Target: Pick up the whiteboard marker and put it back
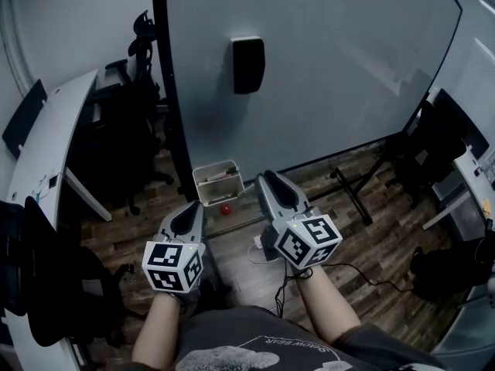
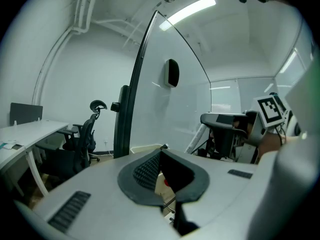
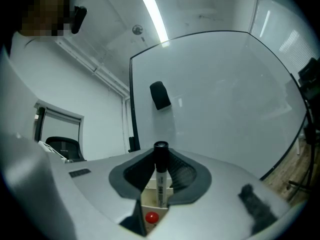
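In the right gripper view a whiteboard marker (image 3: 161, 184) with a white body and black cap stands upright between the jaws. My right gripper (image 3: 160, 176) is shut on it. In the head view that gripper (image 1: 272, 180) points at the foot of the big whiteboard (image 1: 325, 60), just right of a small white tray (image 1: 214, 168) holding pens. A red round thing (image 1: 226, 209) lies below the tray. My left gripper (image 1: 188, 209) hovers lower left of the tray. Its jaws (image 2: 161, 171) are together with nothing held. A black eraser (image 1: 247, 64) sticks to the board.
A white desk (image 1: 54, 130) and black office chairs (image 1: 143, 52) stand at the left. The whiteboard's black stand legs (image 1: 352, 188) spread over the wooden floor at the right. A cable (image 1: 348, 269) runs along the floor. More dark chairs (image 1: 421, 157) sit at the far right.
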Tool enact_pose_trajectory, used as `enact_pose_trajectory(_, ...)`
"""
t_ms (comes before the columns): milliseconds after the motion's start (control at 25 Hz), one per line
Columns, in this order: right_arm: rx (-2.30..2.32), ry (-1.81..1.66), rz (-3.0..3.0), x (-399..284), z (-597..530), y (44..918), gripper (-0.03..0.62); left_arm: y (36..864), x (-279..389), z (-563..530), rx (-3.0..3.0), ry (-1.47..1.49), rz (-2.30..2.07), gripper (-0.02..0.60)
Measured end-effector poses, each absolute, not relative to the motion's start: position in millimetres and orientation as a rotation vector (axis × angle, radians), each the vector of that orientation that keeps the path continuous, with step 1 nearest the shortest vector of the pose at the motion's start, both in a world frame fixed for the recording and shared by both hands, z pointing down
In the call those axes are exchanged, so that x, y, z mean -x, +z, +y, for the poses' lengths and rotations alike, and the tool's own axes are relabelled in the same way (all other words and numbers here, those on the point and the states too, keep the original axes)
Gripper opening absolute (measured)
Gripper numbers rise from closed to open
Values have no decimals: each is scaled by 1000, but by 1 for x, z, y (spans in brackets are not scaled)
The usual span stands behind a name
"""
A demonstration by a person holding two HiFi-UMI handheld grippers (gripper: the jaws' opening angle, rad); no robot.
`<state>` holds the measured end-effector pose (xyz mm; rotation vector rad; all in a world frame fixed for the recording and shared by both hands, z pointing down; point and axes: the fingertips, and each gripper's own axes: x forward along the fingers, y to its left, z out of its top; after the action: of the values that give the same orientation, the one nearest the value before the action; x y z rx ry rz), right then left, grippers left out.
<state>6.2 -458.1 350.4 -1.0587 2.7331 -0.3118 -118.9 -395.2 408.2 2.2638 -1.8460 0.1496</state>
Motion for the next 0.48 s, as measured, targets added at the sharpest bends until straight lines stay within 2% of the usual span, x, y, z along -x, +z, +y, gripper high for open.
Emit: enact_pose_trajectory(480, 1014, -395, 2780, -31, -414, 375, 87, 421, 84, -361, -2229, 180, -1819, 12)
